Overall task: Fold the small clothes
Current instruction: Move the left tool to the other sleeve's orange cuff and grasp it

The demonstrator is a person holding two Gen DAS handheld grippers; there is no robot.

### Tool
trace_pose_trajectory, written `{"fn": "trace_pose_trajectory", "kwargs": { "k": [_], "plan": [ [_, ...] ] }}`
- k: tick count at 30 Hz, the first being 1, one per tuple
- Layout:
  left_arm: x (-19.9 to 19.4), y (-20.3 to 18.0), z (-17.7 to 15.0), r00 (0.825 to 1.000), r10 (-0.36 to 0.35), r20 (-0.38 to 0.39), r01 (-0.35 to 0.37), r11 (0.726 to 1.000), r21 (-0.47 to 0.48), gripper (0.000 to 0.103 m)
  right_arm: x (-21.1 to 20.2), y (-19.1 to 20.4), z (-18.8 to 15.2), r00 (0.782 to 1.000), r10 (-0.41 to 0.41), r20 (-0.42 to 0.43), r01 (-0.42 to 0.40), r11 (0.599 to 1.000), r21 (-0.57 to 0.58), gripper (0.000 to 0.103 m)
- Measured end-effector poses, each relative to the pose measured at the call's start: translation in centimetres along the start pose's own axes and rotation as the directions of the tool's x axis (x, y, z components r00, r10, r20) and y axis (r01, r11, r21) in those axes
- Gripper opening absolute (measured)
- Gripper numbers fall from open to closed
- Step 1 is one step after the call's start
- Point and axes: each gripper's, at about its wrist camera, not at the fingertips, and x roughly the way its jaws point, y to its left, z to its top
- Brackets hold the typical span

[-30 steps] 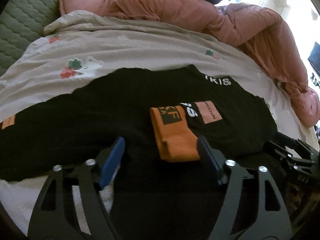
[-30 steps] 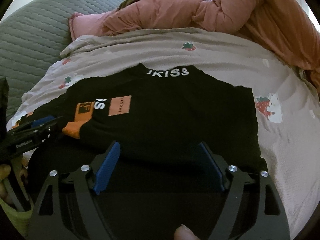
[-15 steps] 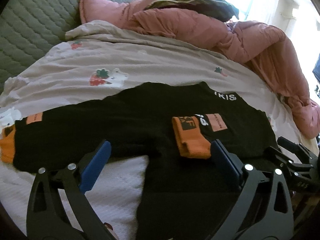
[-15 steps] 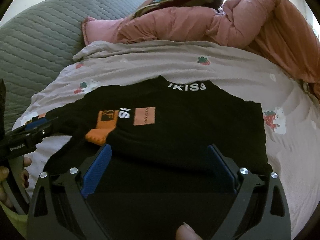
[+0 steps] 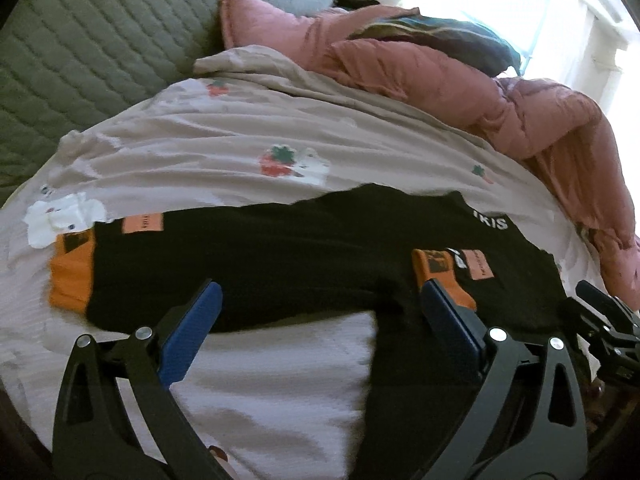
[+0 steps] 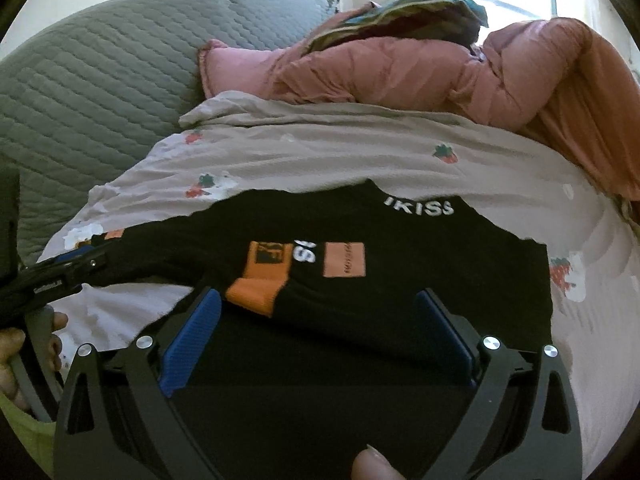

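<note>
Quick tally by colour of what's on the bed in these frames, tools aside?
Black: 1, the sweater with orange cuffs
Pink: 2, the puffy comforter and the pillow
Beige: 1, the strawberry-print sheet
Dark multicoloured: 1, the bundle on top of the comforter
Total: 5

A bed is carrying everything, its strawberry-print sheet [image 5: 224, 140] spreading wide. A black sweater [image 6: 420, 280] is lying flat on it at 6 o'clock, one sleeve stretching toward 9. A pink duvet [image 6: 400, 76] is bunching from 12 to 3 o'clock.
</note>
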Motion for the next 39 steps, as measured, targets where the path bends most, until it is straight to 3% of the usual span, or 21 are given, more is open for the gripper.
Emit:
{"fn": "trace_pose_trajectory", "kwargs": {
  "k": [14, 23, 36, 39],
  "plan": [
    [-1.9, 6.0, 1.1, 0.99, 0.131, 0.054, -0.126, 0.988, -0.093, 0.093, 1.3, 4.6, 2.2, 0.998, 0.067, 0.013, -0.066, 0.996, -0.066, 0.098],
    [-1.9, 9.1, 1.1, 0.982, 0.182, 0.045, -0.175, 0.976, -0.129, 0.093, 2.5, 7.7, 3.0, 0.995, 0.103, 0.004, -0.102, 0.988, -0.118, 0.098],
    [0.4, 14.3, -0.3, 0.982, 0.174, -0.077, -0.187, 0.953, -0.239, 0.093, 3.3, 10.6, 3.4, 0.992, 0.126, 0.006, -0.123, 0.977, -0.172, 0.098],
    [0.9, 15.2, -0.6, 0.983, 0.154, -0.096, -0.175, 0.946, -0.274, 0.085, 3.4, 10.1, 3.2, 0.992, 0.125, 0.001, -0.124, 0.98, -0.153, 0.098]
  ]
}}
